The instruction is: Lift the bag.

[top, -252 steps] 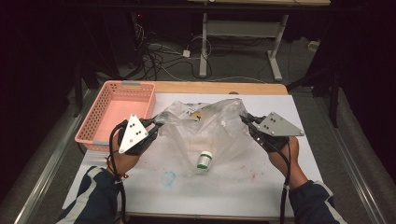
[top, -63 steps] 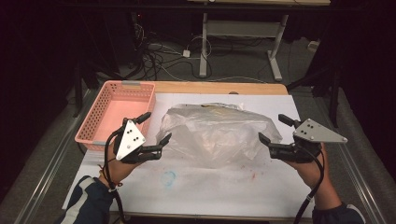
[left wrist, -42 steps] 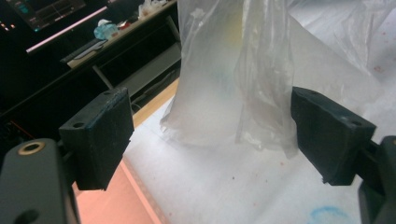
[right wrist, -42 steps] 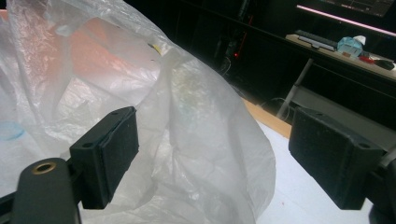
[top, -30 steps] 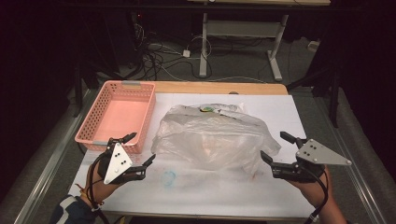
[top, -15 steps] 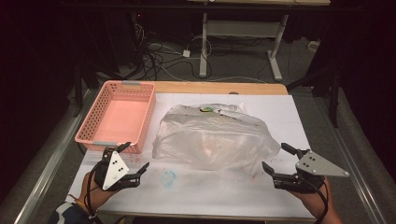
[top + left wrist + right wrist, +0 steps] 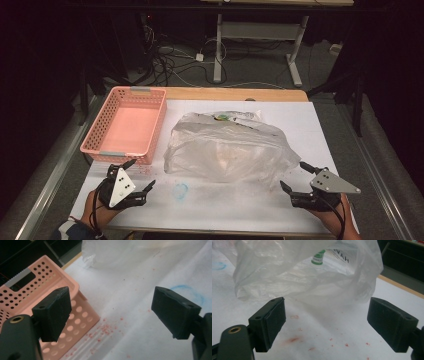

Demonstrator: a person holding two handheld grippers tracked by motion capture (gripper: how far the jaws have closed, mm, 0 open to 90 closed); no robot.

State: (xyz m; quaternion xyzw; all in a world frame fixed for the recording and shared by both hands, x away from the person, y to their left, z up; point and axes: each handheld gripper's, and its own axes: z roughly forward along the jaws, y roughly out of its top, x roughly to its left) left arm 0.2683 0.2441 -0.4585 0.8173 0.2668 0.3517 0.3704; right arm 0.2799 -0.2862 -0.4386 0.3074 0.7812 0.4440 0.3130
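A crumpled clear plastic bag lies in the middle of the white sheet, puffed up. Inside it, near the far end, rests a white bottle with a green label. My left gripper hovers open near the table's front left, close to the pink basket's near corner, with nothing between its fingers. My right gripper stands open at the front right, just short of the bag's near right edge, its jaws empty. The bag also appears far off in the left gripper view.
A pink perforated basket stands empty at the left of the table. A blue circle mark and reddish stains are on the sheet. Table edges and metal rails run along both sides; cables lie on the floor behind.
Both grippers let go of the bag and drew back toward the table's front edge, spreading apart. The bag settled flat with the bottle inside it.
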